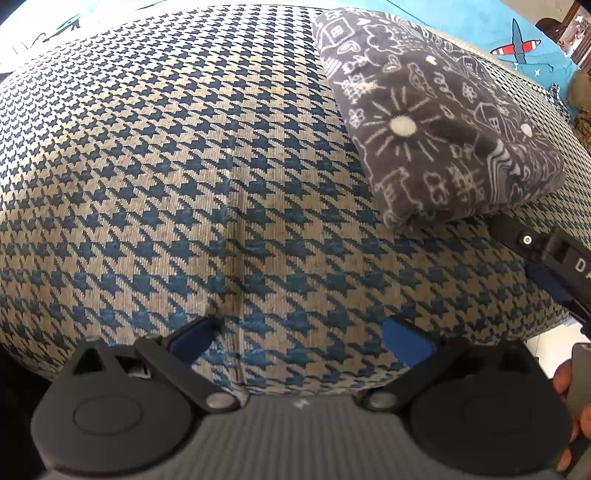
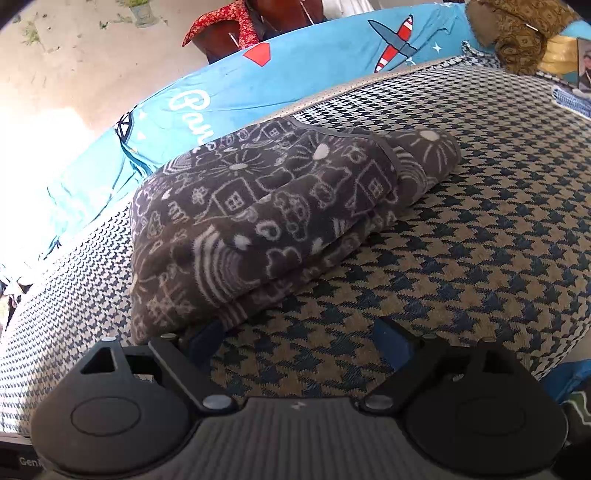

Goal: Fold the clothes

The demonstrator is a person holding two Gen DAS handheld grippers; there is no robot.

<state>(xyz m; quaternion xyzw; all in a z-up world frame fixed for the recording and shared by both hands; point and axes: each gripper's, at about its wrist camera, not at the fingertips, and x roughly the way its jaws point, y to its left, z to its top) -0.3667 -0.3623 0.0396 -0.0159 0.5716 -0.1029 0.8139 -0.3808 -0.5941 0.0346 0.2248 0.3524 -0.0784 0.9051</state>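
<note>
A folded grey fleece garment (image 1: 436, 122) with white doodle drawings lies on the houndstooth-covered surface (image 1: 184, 166), in the upper right of the left wrist view. My left gripper (image 1: 299, 339) hovers over bare houndstooth cloth, open, with nothing between its blue pads (image 1: 406, 343). In the right wrist view the same garment (image 2: 258, 221) fills the centre left. My right gripper (image 2: 299, 341) is open just in front of its near corner. The left finger (image 2: 207, 339) sits close under the garment's edge, and only houndstooth cloth (image 2: 480, 240) lies between the fingers. Part of the right gripper (image 1: 546, 251) shows at the left wrist view's right edge.
A bright blue sheet (image 2: 295, 74) printed with aeroplanes lies behind the houndstooth cover. Beyond it are a red cloth on dark wooden furniture (image 2: 229, 26) and a brown patterned bundle (image 2: 517, 33). A person's fingers (image 1: 561, 380) hold the right gripper's handle. The cover's edge drops off at right (image 1: 535, 325).
</note>
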